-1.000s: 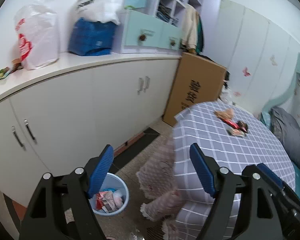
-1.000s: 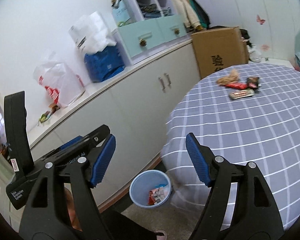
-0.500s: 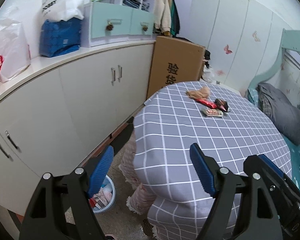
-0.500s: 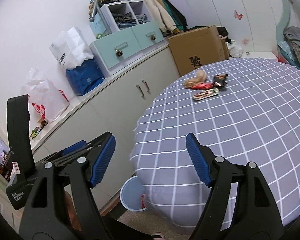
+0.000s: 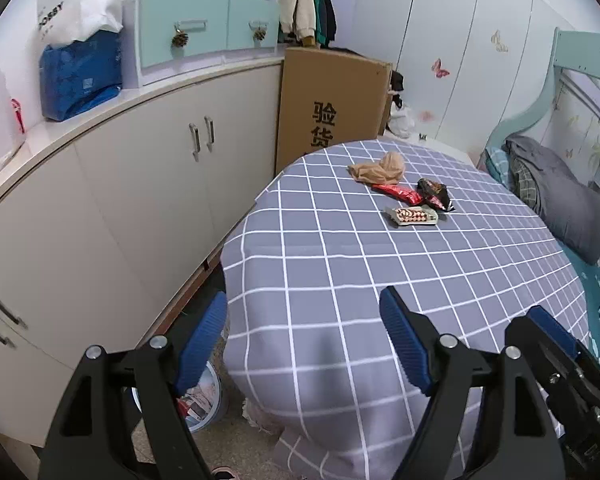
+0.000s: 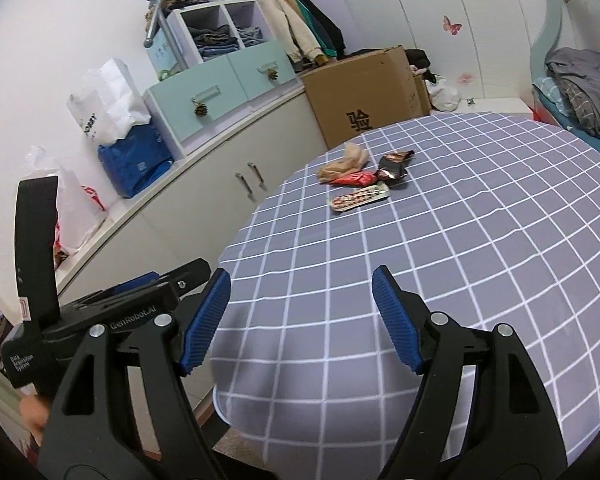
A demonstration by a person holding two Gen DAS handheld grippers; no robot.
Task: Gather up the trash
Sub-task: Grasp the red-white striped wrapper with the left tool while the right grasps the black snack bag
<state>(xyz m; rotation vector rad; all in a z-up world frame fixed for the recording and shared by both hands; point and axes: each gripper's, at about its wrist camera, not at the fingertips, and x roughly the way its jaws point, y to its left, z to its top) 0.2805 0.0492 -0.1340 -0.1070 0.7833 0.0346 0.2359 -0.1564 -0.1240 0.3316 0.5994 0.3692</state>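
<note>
Grey checked cloth covers the tabletop (image 5: pixel 340 264), and the trash sits in a small cluster toward its far side: a tan crumpled wrapper (image 5: pixel 380 168), a red wrapper (image 5: pixel 398 193), a dark wrapper (image 5: pixel 434 194) and a flat printed packet (image 5: pixel 414 216). Both the left tongs (image 5: pixel 304 344) and the right tongs (image 6: pixel 300 320) are spread wide and carry nothing, well short of the pile. I'd go for the nearest flat packet first, coming in low. The blue bin (image 5: pixel 208 396) waits on the floor, left of the tabletop.
</note>
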